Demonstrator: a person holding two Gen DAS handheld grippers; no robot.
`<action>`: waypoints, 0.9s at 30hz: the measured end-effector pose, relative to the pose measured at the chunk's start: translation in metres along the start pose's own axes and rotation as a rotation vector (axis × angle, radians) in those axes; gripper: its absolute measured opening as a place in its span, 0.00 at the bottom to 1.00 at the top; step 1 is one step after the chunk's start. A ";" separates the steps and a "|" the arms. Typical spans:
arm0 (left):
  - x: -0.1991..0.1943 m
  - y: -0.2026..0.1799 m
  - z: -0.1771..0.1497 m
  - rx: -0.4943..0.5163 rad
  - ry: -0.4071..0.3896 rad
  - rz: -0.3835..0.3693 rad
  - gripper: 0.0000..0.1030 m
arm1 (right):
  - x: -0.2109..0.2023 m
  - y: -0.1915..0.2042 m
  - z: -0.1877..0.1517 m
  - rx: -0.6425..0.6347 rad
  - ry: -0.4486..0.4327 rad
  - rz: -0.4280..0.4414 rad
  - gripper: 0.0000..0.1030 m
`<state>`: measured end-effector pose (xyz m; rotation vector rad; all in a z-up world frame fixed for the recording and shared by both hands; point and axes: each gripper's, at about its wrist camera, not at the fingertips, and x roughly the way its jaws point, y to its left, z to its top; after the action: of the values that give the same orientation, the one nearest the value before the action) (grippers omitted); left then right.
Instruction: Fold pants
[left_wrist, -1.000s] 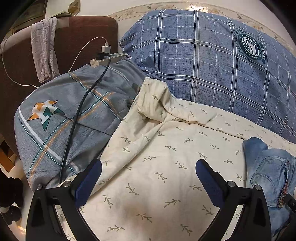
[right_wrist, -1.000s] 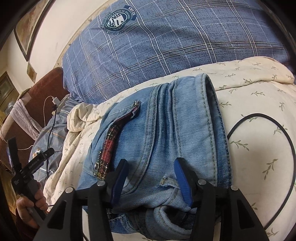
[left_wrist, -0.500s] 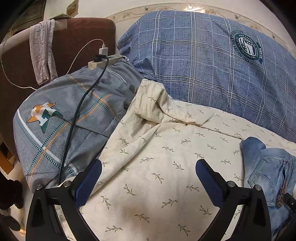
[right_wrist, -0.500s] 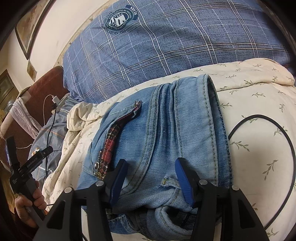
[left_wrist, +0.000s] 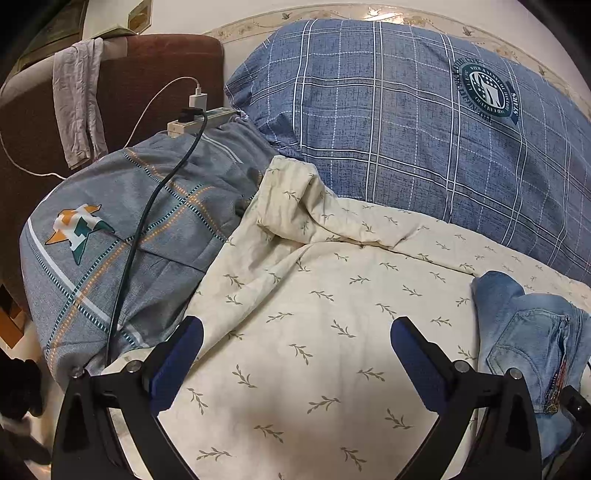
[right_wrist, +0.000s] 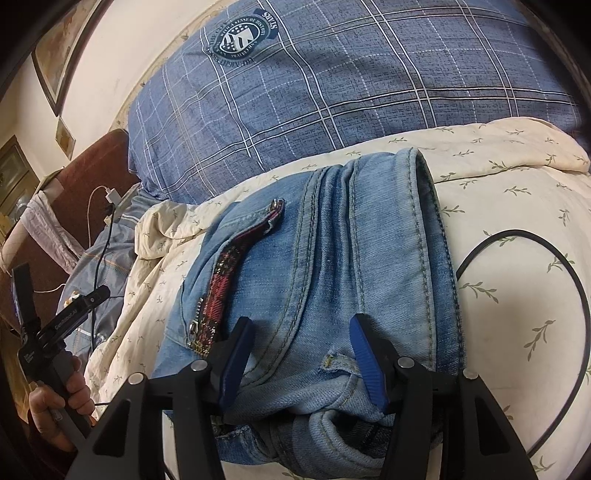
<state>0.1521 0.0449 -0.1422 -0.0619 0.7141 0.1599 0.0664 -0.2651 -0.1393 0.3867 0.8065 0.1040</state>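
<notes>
Folded jeans (right_wrist: 332, 280) are straddled by right gripper (right_wrist: 301, 356), jaws apart, clamping not discernible. Left gripper (left_wrist: 295, 354) is held wide apart over quilt (left_wrist: 314, 314); jeans at 3 o'clock.

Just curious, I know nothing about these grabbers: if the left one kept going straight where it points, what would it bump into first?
Probably the cream quilt; nothing lies between the left gripper's open fingers and it, though depth is unclear.
</notes>
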 end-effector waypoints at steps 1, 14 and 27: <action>0.000 0.000 0.000 -0.002 0.001 0.000 0.99 | 0.000 0.000 0.000 0.000 0.000 0.000 0.57; 0.003 0.009 0.000 -0.028 0.016 0.002 0.99 | 0.000 0.000 0.000 -0.002 0.000 0.000 0.57; 0.004 0.008 -0.001 -0.023 0.018 0.009 0.99 | 0.000 0.000 -0.001 -0.003 0.001 0.001 0.57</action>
<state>0.1537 0.0533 -0.1456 -0.0821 0.7305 0.1759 0.0659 -0.2648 -0.1397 0.3845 0.8072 0.1061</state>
